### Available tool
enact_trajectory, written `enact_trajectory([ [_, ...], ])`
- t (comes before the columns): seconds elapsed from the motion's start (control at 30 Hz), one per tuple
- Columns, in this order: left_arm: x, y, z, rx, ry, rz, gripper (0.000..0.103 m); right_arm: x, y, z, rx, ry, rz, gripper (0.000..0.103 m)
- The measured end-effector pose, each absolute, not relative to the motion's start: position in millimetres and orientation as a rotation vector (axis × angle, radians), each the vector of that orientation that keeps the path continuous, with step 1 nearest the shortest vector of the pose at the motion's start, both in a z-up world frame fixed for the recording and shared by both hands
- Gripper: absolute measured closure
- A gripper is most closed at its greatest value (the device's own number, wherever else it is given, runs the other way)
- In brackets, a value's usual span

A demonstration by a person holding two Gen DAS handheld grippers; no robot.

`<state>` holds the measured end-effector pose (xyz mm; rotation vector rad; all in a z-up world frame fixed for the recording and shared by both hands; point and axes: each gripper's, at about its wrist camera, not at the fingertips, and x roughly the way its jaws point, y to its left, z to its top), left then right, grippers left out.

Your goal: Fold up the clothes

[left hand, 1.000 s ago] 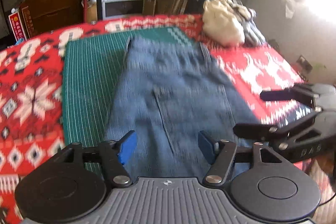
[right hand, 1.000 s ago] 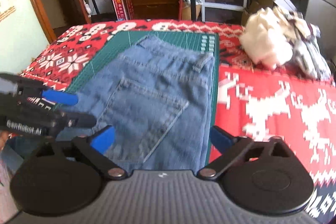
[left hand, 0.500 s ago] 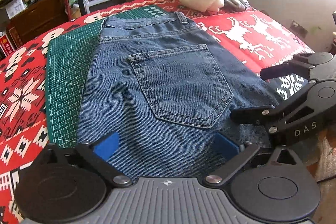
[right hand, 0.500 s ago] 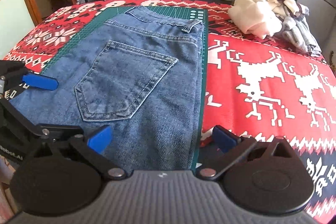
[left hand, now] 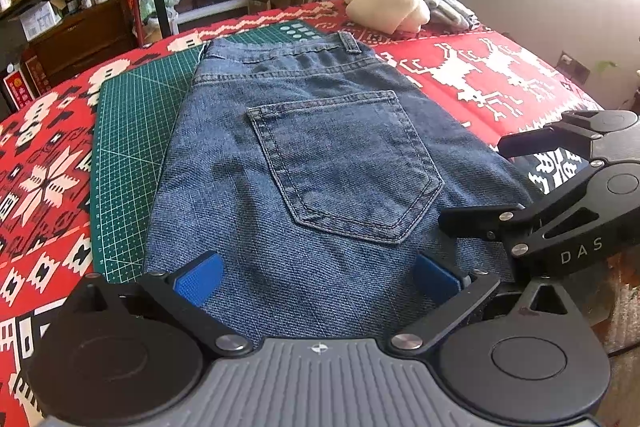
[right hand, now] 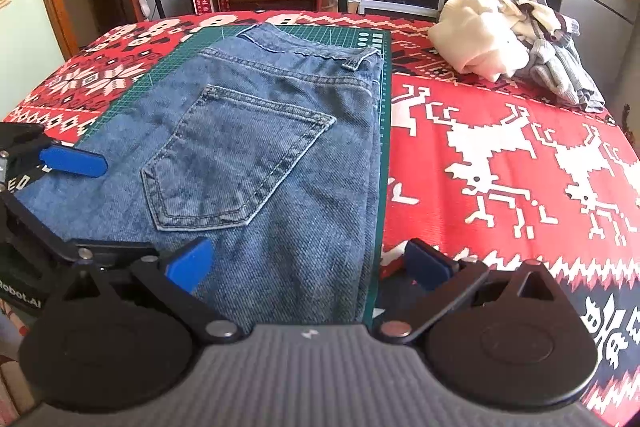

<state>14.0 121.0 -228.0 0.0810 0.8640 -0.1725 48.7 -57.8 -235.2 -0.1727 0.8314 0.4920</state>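
Jeans (left hand: 304, 167) lie centre frame on the green cutting mat (left hand: 128, 131), doubled lengthwise, back pocket up; near end hidden, so further folds cannot be judged. Left gripper (left hand: 316, 275) and right gripper (right hand: 304, 263) both stand spread, gripping nothing. Unfolded clothes pile (right hand: 516, 43) sits upper right, apparently awaiting folding.

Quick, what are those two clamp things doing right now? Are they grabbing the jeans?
Left tool: open, over the jeans, holding nothing.
Right tool: open, over the near end of the jeans, holding nothing.
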Motion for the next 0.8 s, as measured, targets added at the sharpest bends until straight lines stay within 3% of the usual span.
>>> enact_trajectory([
  [0.3,16.3,122.1,-226.1,0.083,0.877,-0.185,0.0,52.8,-59.8,-232.0,-0.161,0.863,0.505,0.001],
  [0.47,23.5,136.3,-203.7,0.075,0.869,-0.207,0.02,59.3,-75.3,-213.9,-0.071,0.888,0.533,0.002],
  [0.57,28.7,147.1,-186.7,0.069,0.858,-0.218,0.02,68.6,-90.2,-192.8,-0.046,0.871,0.553,0.002],
  [0.8,45.2,173.0,-147.9,0.055,0.834,-0.249,0.02,115.8,-110.1,-146.9,-0.1,0.848,0.632,0.015],
])
